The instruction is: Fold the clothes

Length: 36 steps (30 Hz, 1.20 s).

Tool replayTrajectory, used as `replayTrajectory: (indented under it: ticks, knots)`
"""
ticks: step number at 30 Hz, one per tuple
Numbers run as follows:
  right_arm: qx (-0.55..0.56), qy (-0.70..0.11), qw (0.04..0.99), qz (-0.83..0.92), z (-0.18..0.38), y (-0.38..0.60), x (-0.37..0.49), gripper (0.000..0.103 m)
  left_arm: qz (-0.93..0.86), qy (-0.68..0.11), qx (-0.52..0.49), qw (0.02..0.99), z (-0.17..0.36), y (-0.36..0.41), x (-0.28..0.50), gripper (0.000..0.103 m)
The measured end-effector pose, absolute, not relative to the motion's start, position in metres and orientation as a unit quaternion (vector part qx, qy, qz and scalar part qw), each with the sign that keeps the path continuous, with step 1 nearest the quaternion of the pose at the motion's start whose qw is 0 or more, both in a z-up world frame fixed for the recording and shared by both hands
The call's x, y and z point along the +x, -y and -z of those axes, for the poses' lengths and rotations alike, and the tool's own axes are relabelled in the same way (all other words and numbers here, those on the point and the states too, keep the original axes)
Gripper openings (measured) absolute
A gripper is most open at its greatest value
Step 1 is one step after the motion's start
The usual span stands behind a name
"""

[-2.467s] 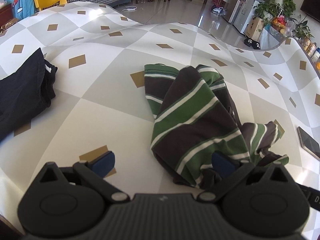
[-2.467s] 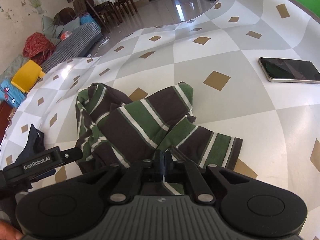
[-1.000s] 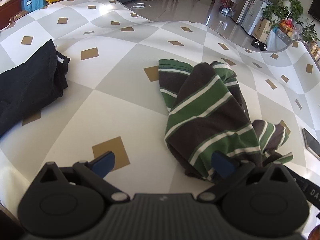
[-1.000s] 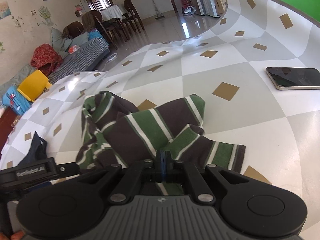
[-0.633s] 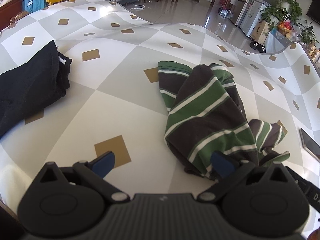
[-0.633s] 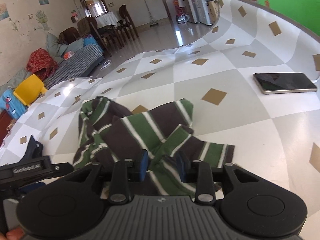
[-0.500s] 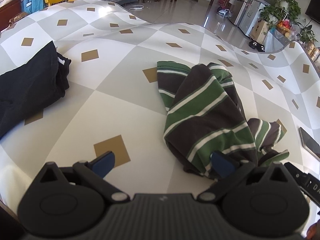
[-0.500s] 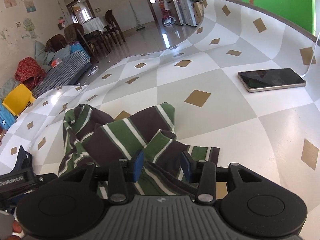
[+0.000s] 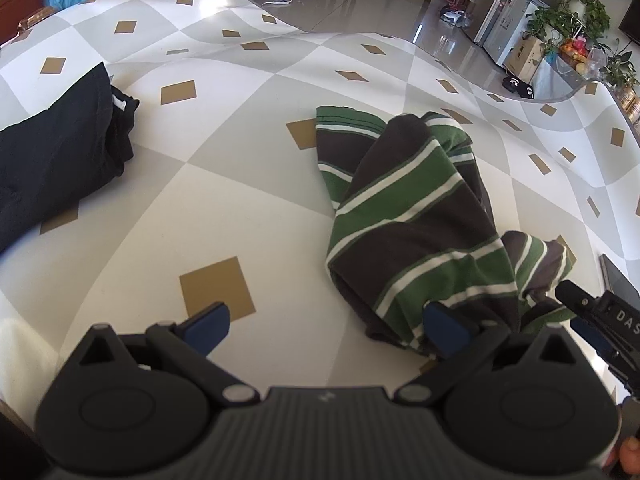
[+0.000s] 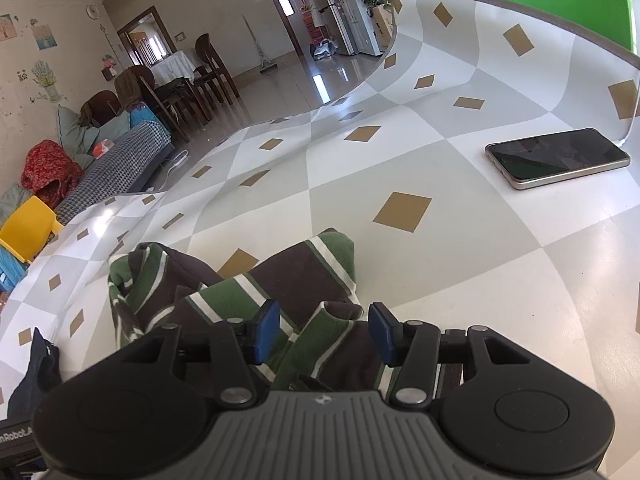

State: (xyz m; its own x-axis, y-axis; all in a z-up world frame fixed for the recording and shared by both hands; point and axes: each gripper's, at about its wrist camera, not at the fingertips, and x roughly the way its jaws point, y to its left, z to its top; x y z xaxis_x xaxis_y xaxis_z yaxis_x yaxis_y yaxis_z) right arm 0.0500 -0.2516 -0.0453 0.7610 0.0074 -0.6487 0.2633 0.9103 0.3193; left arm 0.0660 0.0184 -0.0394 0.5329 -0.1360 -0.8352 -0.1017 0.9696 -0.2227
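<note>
- The striped garment lies bunched on the checked surface, roughly in the middle, with brown, green and white bands twisted over each other. It is not yet spread or folded.
- The step in hand looks like letting go of a bunched edge, so the cloth can be taken up again at a better spot.
- The right tool has its jaws opening. A fold of the striped cloth sits between the blue pads, but they do not press on it.
- The left tool is released, its jaws spread wide. One pad hangs over bare surface and the other sits at the near hem of the garment, gripping nothing.
- Next, I would guess each tool needs to find a clean corner or hem and draw the garment out flat. The tangle near the right tool could drag along if only one layer is caught.
- A second ago the right tool was clenched tight over the near edge of the cloth; now its pads stand apart and it sits a little lower and closer in.
- The left tool and the bulk of the garment have hardly changed since then.
- A dark garment lies off to the left, and a phone rests well apart on the right.
</note>
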Motion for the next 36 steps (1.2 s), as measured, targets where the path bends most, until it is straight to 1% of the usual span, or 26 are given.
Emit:
replayTrajectory:
  ticks: [4, 8, 10, 11, 13, 15, 20, 25, 32, 36]
  knots:
    - [0.177, -0.359, 0.913, 0.081, 0.058, 0.247, 0.059, 0.049, 0.006, -0.485, -0.125, 0.865, 0.041, -0.019, 0.069, 0.103]
    - [0.158, -0.354, 0.919, 0.075, 0.062, 0.242, 0.059, 0.048, 0.004, -0.488, -0.129, 0.863, 0.043, -0.019, 0.071, 0.103]
    - [0.153, -0.358, 0.919, 0.067, 0.062, 0.242, 0.059, 0.033, 0.003, -0.489, -0.125, 0.863, 0.044, -0.017, 0.071, 0.103]
    - [0.154, -0.360, 0.918, 0.066, 0.062, 0.242, 0.059, 0.030, 0.002, -0.488, -0.123, 0.864, 0.044, -0.017, 0.071, 0.103]
    - [0.158, -0.365, 0.916, 0.061, 0.061, 0.242, 0.058, 0.014, 0.001, -0.487, -0.121, 0.865, 0.043, -0.016, 0.071, 0.103]
    - [0.166, -0.366, 0.914, 0.053, 0.058, 0.243, 0.055, 0.009, -0.002, -0.485, -0.117, 0.867, 0.042, -0.016, 0.070, 0.103]
    - [0.203, -0.351, 0.914, 0.015, 0.041, 0.242, 0.041, 0.008, -0.009, -0.474, -0.119, 0.873, 0.035, -0.022, 0.068, 0.103]
    - [0.226, -0.319, 0.919, -0.044, 0.013, 0.233, 0.023, 0.008, -0.011, -0.455, -0.127, 0.881, 0.022, -0.030, 0.063, 0.103]
    - [0.201, -0.291, 0.920, -0.166, -0.015, 0.203, 0.001, 0.008, -0.018, -0.442, -0.150, 0.884, 0.013, -0.045, 0.059, 0.103]
    - [0.170, -0.298, 0.912, -0.225, -0.018, 0.180, -0.006, 0.008, -0.019, -0.439, -0.154, 0.885, 0.011, -0.048, 0.058, 0.103]
